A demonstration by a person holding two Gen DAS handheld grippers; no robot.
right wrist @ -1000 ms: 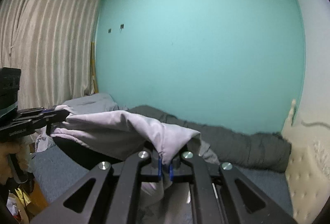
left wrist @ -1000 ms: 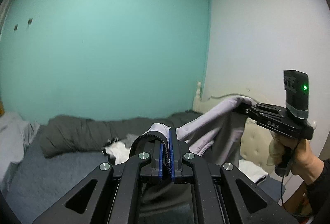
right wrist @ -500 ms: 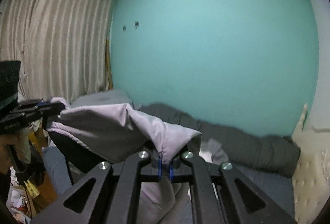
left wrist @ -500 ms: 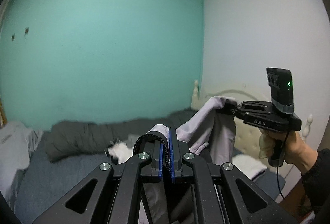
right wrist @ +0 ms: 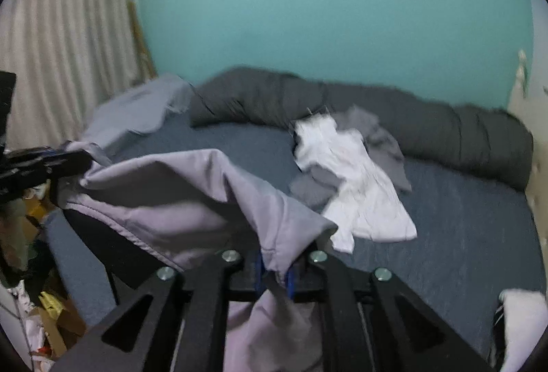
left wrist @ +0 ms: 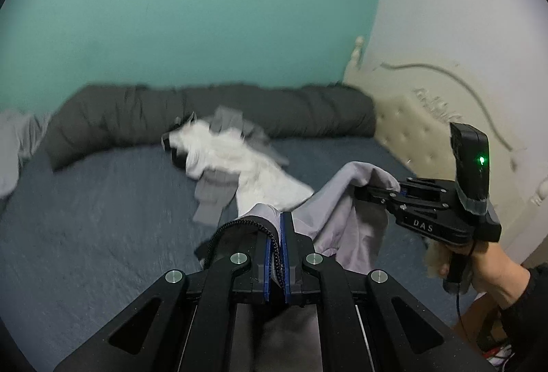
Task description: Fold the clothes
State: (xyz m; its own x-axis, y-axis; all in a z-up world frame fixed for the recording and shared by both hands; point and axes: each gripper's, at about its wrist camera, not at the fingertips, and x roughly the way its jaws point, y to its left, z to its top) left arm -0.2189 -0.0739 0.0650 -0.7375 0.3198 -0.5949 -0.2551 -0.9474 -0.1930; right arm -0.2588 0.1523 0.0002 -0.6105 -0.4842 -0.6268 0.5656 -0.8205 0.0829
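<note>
A lilac garment (left wrist: 346,201) is stretched between my two grippers, low over the blue bed (left wrist: 102,207). My left gripper (left wrist: 279,225) is shut on one corner of it, with a black cord caught beside the pad. In the right wrist view the garment (right wrist: 191,187) drapes over my right gripper (right wrist: 274,269). Its jaws are opening, and a fold of cloth still lies loosely between the blue pads. Each gripper shows in the other's view: the right gripper (left wrist: 363,192) in a person's hand (left wrist: 479,269), and the left gripper (right wrist: 78,159) at the far left.
A heap of white and grey clothes (right wrist: 352,187) lies mid-bed. A rolled dark grey duvet (right wrist: 376,118) runs along the teal wall. The cream headboard (left wrist: 421,129) is on the right, and a curtain (right wrist: 68,29) and floor clutter (right wrist: 51,320) on the left.
Both grippers have dropped sharply toward the bed with the lilac garment and now tilt downward. The right gripper's pads have parted a little.
</note>
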